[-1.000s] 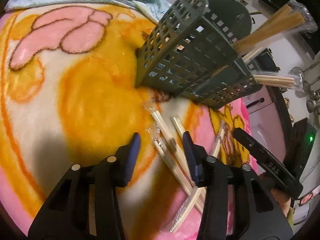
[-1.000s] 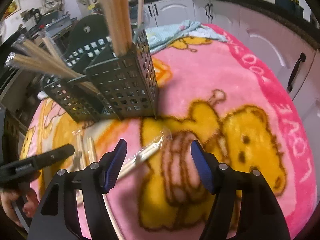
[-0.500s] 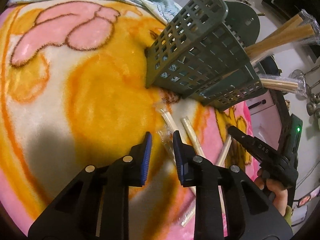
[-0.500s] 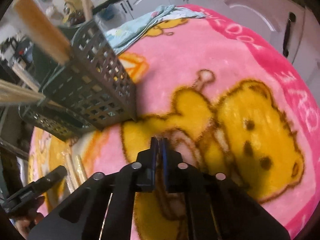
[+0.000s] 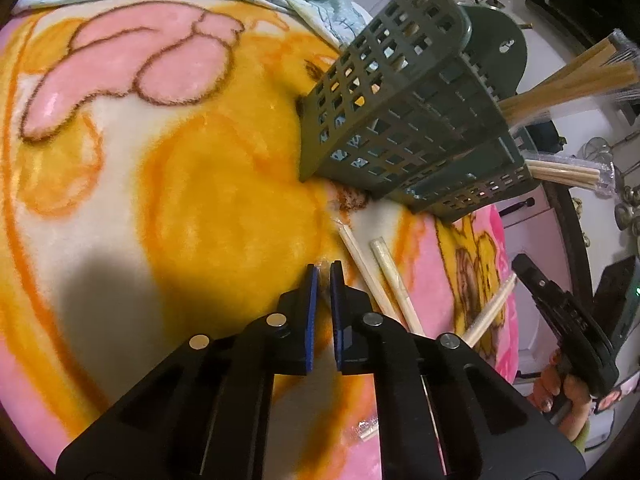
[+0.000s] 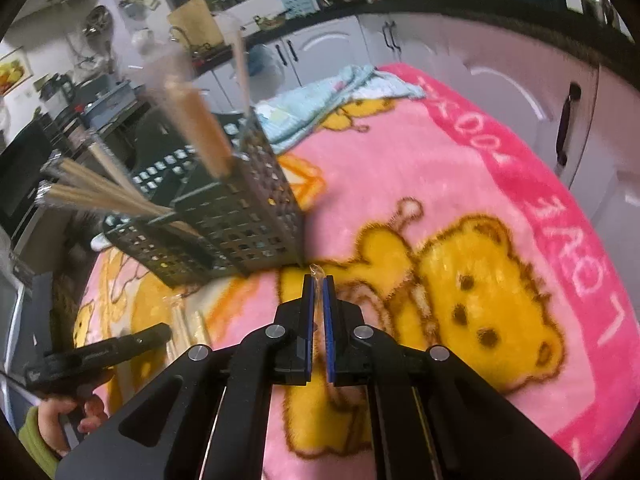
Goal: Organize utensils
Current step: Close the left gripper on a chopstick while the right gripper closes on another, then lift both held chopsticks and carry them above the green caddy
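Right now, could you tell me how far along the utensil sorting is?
Done: several chopstick bundles already stand in the green caddy. In hand: the right gripper is shut on a wrapped chopstick pair, and the left gripper looks closed on another wrapper. Left: loose wrapped chopsticks lie on the blanket.

Both tools closed on wrapped chopsticks (image 6: 316,280)

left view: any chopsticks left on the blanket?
Yes, several wrapped chopsticks lie on the blanket below the holder.
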The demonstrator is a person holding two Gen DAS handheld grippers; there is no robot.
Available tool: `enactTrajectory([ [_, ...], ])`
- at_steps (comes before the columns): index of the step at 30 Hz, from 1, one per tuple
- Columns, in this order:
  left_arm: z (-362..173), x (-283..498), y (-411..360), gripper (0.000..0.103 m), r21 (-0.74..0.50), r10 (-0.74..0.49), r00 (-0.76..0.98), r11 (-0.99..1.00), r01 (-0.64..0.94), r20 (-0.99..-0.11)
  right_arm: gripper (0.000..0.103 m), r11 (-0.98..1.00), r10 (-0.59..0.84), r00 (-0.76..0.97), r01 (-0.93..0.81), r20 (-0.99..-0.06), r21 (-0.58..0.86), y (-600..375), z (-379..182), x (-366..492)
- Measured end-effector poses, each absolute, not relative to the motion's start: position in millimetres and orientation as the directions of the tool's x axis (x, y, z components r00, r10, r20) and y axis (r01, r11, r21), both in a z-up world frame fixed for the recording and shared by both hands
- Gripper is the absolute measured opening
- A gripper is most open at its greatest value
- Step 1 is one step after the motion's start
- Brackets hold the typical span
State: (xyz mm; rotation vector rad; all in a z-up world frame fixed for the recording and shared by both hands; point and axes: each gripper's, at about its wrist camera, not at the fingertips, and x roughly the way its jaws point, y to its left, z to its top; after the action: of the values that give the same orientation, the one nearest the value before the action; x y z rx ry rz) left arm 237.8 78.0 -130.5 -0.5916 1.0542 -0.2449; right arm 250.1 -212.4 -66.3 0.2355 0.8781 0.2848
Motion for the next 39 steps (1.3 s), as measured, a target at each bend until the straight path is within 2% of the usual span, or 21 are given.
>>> enactTrajectory([
  [16,-71.9,185.7,112.2,0.002,-0.537,-0.38,0.644,0.841,-0.058,-0.664,0.005,0.894,0.447,0.645,-0.344,-0.619,0.287,-172.8,-9.9,206.7],
  [24,-38.2,167.4,109.7,0.002,-0.51,-0.356,0.712,0.86,-0.004,-0.606,0.004,0.863,0.494,0.657,-0.452,-0.569,0.227,-150.6,19.8,181.0],
  [39,11.4,140.8,96.2,0.002,-0.504,-0.391,0.775,0.857,0.109,-0.497,0.004,0.816,0.554,0.662,-0.55,-0.505,0.175,-129.3,56.0,148.5],
])
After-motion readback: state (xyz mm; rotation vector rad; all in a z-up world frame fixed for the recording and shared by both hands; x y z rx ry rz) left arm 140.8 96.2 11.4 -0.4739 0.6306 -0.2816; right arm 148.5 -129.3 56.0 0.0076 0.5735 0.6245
